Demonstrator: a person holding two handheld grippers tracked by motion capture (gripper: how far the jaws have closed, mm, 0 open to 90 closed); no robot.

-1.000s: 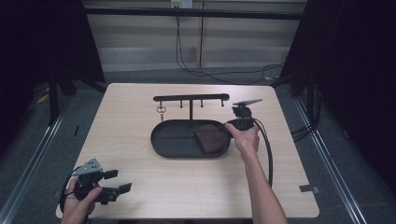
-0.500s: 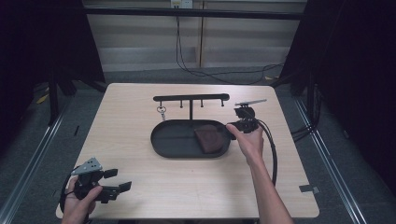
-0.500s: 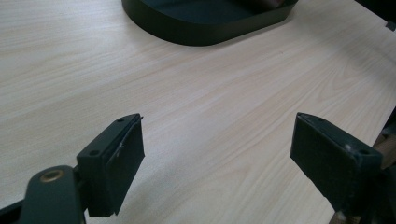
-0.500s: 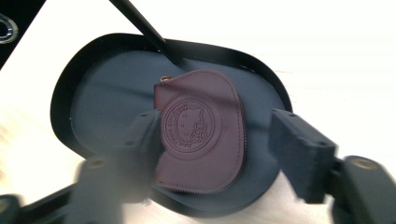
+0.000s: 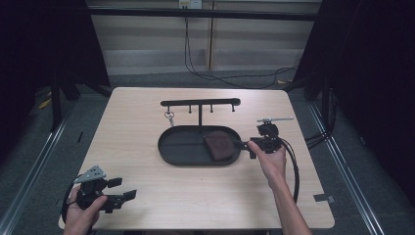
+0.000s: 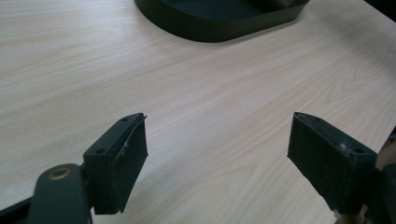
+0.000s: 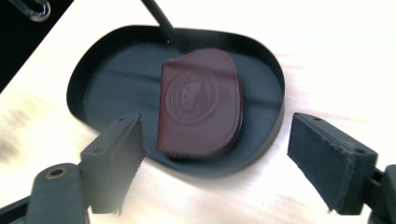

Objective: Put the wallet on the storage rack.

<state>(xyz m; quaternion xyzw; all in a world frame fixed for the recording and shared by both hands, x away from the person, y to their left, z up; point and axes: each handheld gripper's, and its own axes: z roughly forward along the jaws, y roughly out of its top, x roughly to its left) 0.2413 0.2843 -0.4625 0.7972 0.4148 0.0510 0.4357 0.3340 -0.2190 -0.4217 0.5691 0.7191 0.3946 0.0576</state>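
One pale wooden table (image 5: 147, 112), dark surroundings

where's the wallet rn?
The brown wallet lies flat in the right end of the black oval tray, mid-table in the high view, just left of the open right gripper.

The little pouch (image 7: 200, 109) is dark brown, like chocolate, and it has a round picture pressed into its top. It lies in a black tray (image 5: 181, 154). The table (image 5: 147, 117) is light wood with thin, wavy lines running along it. The rack (image 5: 200, 103) with small pegs is black too. A shiny silver ring (image 5: 169, 116) hangs from it. Both grippers (image 5: 117, 196) (image 5: 248, 145) are black, and the left one has a grey plate on top.
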